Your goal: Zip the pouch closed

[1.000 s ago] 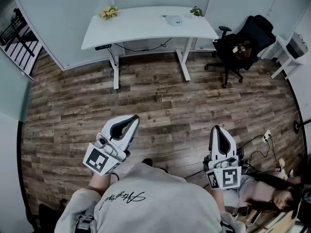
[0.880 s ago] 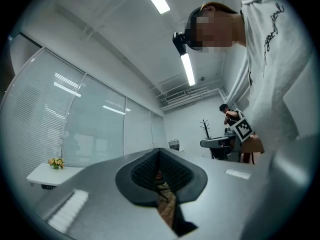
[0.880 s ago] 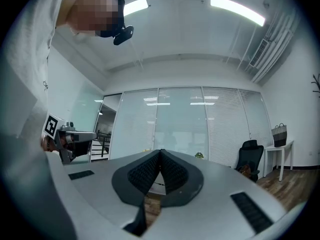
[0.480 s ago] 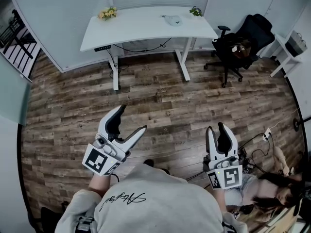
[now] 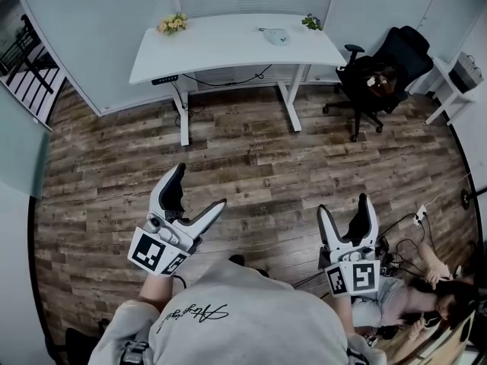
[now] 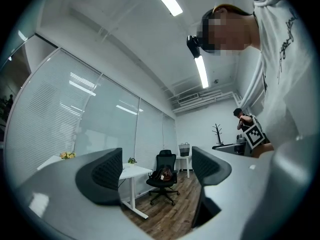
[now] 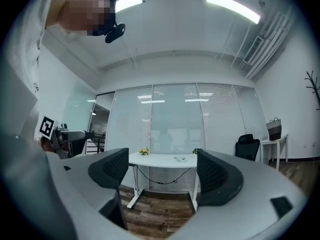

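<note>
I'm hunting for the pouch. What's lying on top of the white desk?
The white desk holds yellow flowers at its far left corner, a small green plant at its far right, and a small pale item near the plant, too small to identify. Nothing covers the desktop.

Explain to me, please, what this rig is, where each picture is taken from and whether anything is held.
No robot here: a person holds a two-jaw tool in each hand. The wide picture comes from a camera on the person's head, looking down at the left gripper and right gripper above a wooden floor. The other two come from cameras riding on each gripper, looking along its jaws. Both sets of jaws have just been opening and stand apart with nothing between them. Across the room a white desk carries flowers, a small plant and a small pale item, probably the pouch to be zipped. Nothing is held yet.
</note>
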